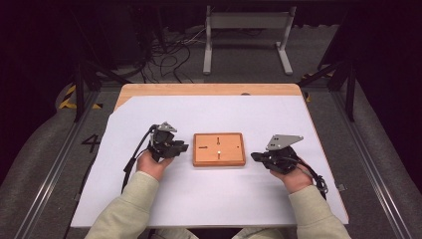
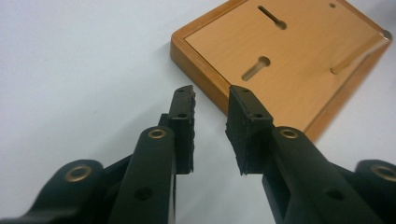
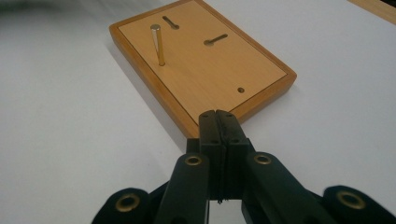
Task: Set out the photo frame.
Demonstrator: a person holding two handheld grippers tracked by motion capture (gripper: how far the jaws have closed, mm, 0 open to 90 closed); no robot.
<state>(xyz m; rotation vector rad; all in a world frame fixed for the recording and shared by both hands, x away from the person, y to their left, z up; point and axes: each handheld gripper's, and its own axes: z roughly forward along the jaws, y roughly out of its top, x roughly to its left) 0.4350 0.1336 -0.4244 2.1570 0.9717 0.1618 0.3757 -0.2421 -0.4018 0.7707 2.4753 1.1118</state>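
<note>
A flat, rectangular wooden board with a raised rim (image 1: 219, 149) lies near the middle of the white sheet that covers the wooden table (image 1: 209, 90), about midway between its left and right edges and somewhat nearer the person's edge than the far one. One slim brass-coloured metal pin (image 3: 159, 45) stands upright in the board's face, and beside it are two keyhole-shaped slots (image 3: 215, 39) with nothing in them, plus a small round hole (image 3: 241, 90) near one corner, also unfilled. So the pin looks to be seated already, and whatever belongs in the other openings is not in place. The left gripper (image 2: 211, 105) hangs just off the board's left edge, its jaws a narrow gap apart with nothing between them, pointed at the rim near one slot. The right gripper (image 3: 218, 116) sits just off the board's right edge, jaws pressed together and empty. I would judge one placement finished and the hands between steps, with no further loose part lying on the sheet.
</note>
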